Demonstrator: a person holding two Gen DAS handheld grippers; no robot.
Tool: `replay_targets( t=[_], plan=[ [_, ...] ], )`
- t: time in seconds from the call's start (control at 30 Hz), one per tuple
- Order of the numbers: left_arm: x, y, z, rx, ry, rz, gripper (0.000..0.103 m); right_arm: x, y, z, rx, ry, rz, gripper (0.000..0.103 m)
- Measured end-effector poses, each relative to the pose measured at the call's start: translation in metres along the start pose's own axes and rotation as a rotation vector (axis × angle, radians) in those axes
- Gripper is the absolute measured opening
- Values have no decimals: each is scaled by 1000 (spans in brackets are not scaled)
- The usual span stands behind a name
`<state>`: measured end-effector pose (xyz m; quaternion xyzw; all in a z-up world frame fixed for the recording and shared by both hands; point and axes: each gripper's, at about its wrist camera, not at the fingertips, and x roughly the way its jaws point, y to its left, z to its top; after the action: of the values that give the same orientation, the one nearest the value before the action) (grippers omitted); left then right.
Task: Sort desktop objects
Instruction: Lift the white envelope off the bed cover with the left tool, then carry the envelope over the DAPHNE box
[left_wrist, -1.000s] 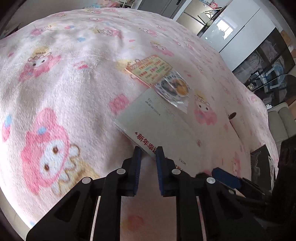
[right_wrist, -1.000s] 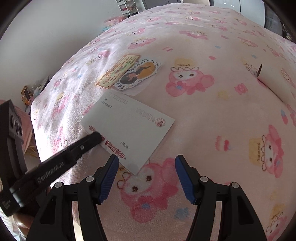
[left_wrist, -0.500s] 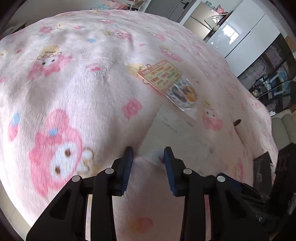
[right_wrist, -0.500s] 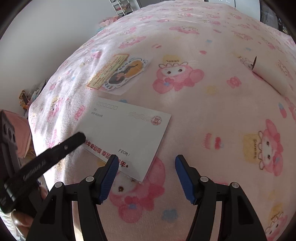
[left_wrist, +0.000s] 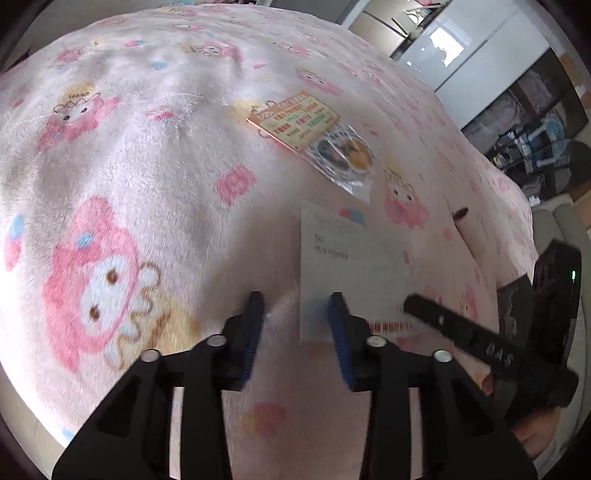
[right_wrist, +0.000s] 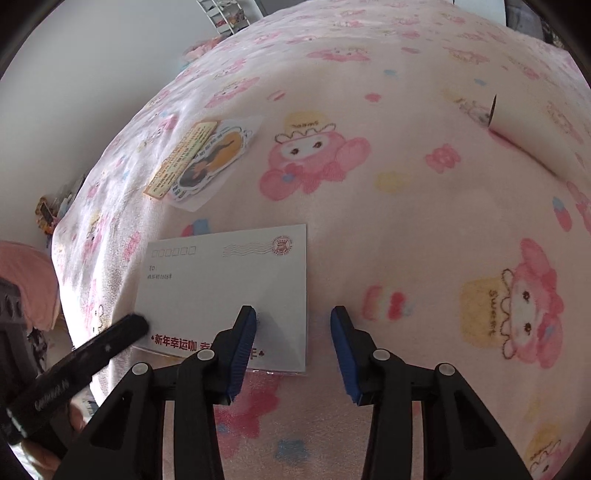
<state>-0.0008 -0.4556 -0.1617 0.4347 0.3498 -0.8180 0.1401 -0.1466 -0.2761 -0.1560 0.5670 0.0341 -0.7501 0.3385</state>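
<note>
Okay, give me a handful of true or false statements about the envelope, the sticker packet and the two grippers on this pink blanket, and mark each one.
1. The white envelope lies flat on the pink blanket. True.
2. The right gripper is clamped shut on the envelope. False: its jaws stand apart, straddling the envelope's right edge, though they have just been closing.
3. The sticker packet rests on top of the envelope. False: it lies apart, farther back on the blanket.
4. The left gripper is open, with the envelope's left edge between its jaws. True.
5. The envelope's printed side faces up. True.
</note>
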Motion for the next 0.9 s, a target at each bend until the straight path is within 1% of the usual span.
replay_targets(
  t=[0.07,0.1,0.13,0.17,0.23,0.3,0.37,0.47,0.6,0.8,0.9],
  plan=[
    [11,-2,5,13,8,4,42,2,3,0,-20,8,14,38],
    [14,-7,4,34,9,17,33,2,5,0,-30,9,22,38],
    [14,-12,3,55,7,31,29,2,7,0,-40,9,29,36],
    [12,-18,2,75,-2,44,28,-1,9,-1,-46,3,25,33],
    [5,-25,-3,105,-17,58,25,-8,13,-3,-59,-8,18,31],
    [-2,-25,-9,97,-10,43,23,-15,10,-5,-53,-17,19,28],
    [-10,-26,-17,92,-2,29,20,-23,5,-6,-35,-24,42,27],
    [-17,-34,-29,101,2,17,20,-45,1,-17,-41,-53,55,27],
    [-28,-58,-44,124,0,-8,20,-74,-9,-35,-52,-75,36,27],
    [-44,-119,-58,204,-1,-101,20,-128,-49,-54,-12,-133,6,27],
    [-50,-156,-65,261,-2,-141,20,-161,-72,-61,15,-183,-30,27]
  ],
)
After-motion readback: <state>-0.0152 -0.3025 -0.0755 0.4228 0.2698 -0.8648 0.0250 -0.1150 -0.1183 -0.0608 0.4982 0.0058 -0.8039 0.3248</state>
